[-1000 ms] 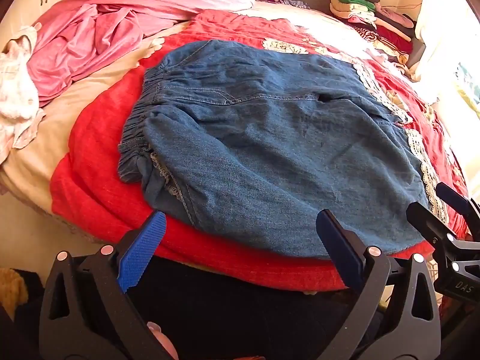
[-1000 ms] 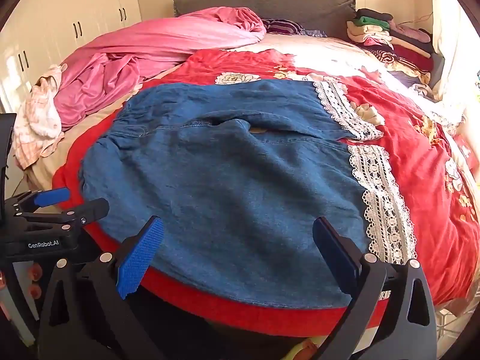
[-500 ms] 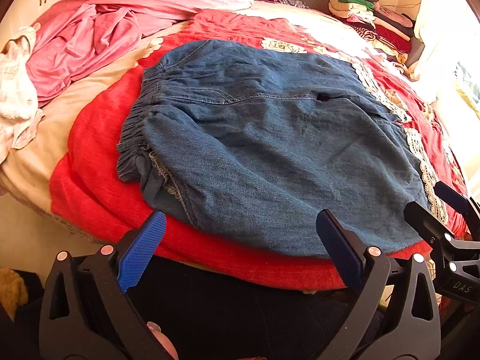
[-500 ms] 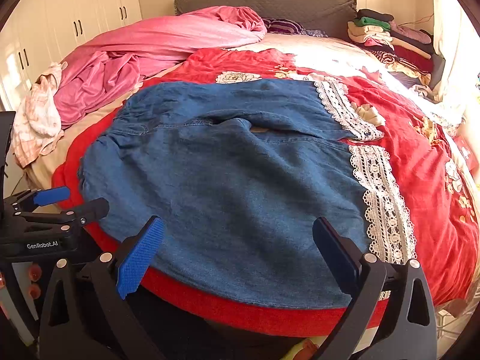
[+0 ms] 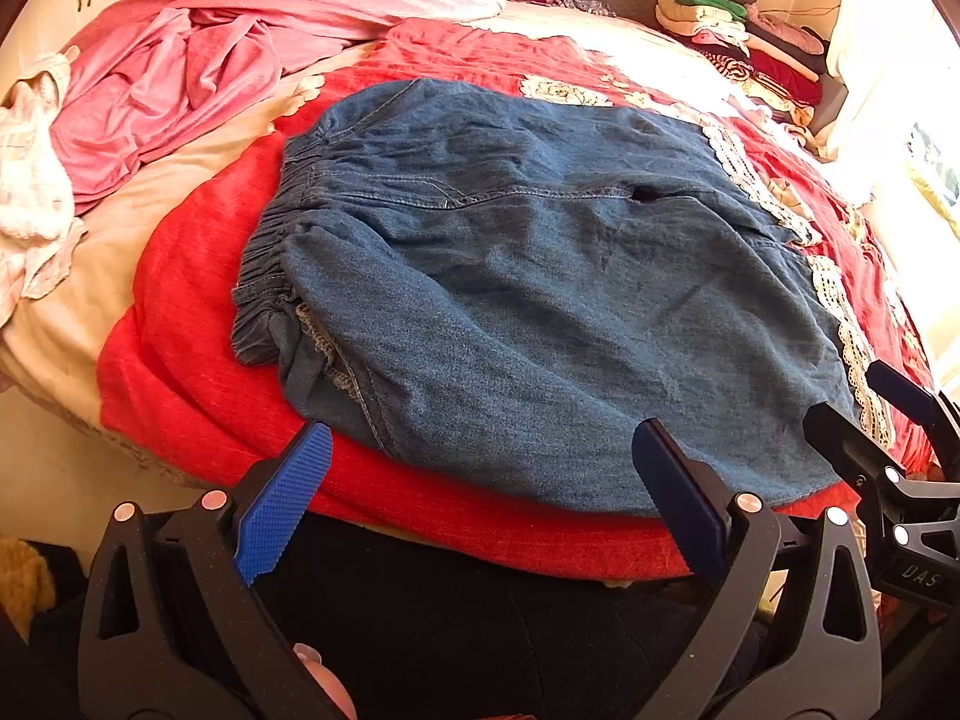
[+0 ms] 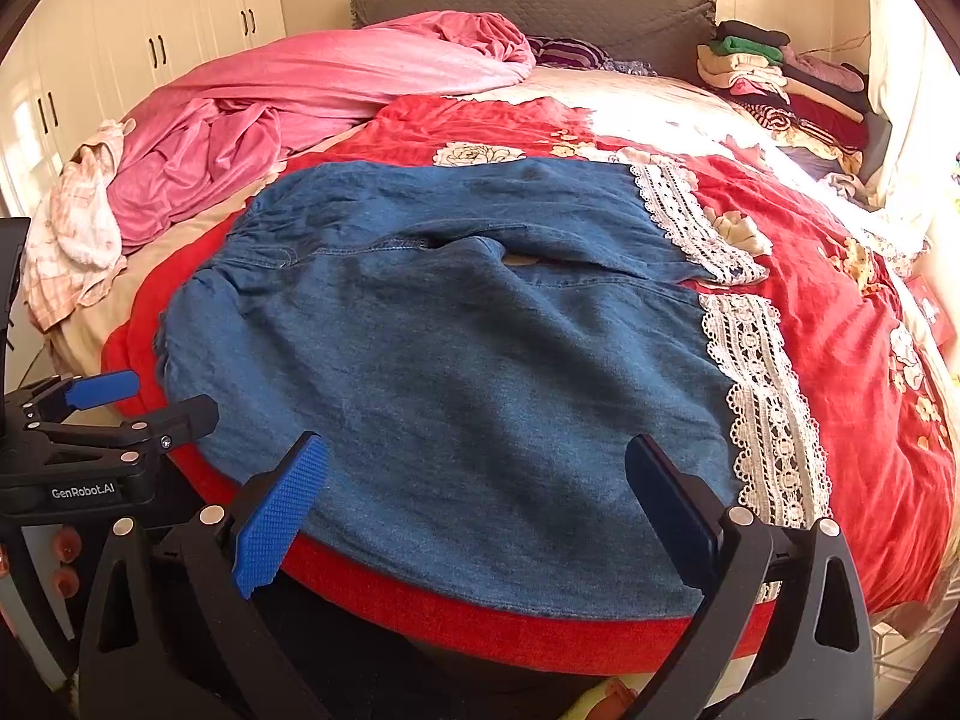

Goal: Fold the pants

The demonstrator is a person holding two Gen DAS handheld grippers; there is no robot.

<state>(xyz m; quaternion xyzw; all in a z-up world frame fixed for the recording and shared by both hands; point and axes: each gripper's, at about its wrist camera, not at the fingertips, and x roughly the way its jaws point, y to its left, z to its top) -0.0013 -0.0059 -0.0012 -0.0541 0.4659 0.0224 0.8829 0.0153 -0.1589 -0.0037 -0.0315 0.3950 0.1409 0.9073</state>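
Note:
Blue denim pants (image 5: 540,300) with white lace hems (image 6: 762,396) lie spread flat on a red bedspread (image 5: 192,372), waistband at the left, legs to the right. They also show in the right wrist view (image 6: 468,372). My left gripper (image 5: 480,480) is open and empty at the near edge of the bed, by the waist end of the pants. My right gripper (image 6: 474,492) is open and empty at the near edge by the leg end. Each gripper shows in the other's view: the right one (image 5: 888,420), the left one (image 6: 120,408).
A crumpled pink blanket (image 6: 312,96) and a pale cloth (image 6: 72,228) lie at the bed's left. A stack of folded clothes (image 6: 780,78) sits at the far right by the grey headboard (image 6: 528,0). White wardrobes (image 6: 150,42) stand at the left.
Nothing has visibly changed apart from a slight drift of both views; both grippers stay open at the bed's near edge.

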